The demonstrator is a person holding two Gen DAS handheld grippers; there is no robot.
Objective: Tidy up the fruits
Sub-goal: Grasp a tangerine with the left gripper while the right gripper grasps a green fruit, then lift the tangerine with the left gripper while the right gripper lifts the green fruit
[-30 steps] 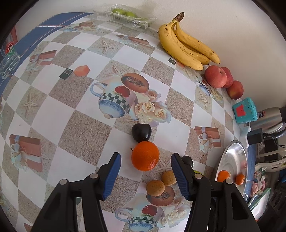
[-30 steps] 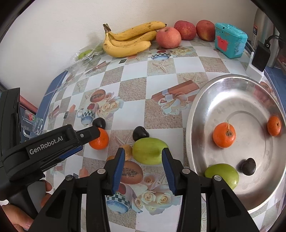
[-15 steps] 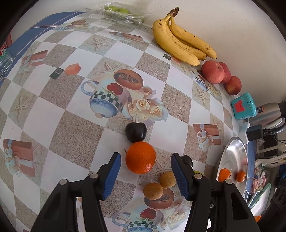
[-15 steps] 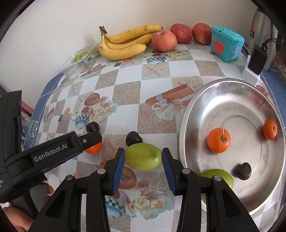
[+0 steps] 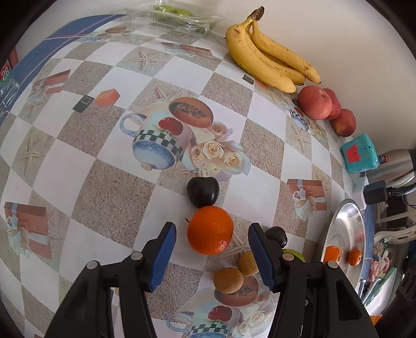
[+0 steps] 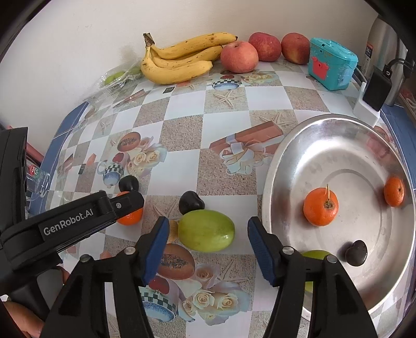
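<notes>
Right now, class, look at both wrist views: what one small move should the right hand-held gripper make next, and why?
Probably ease the right hand-held gripper down around the green fruit and close. Its jaws are opening, with the fruit lying on the tablecloth between them, untouched. Other fruit already sits in the metal tray alongside, so this one likely goes there.

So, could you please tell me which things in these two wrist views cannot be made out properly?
- Right wrist view: the second green fruit in the round steel tray is mostly hidden behind the right gripper, whose jaws are opening.
- Right wrist view: the orange tangerine on the table is half covered by the left gripper's black body.
- Left wrist view: the green oval fruit shows only a sliver behind the left gripper finger.
- Left wrist view: the clear plastic box is cut off by the top edge.
</notes>
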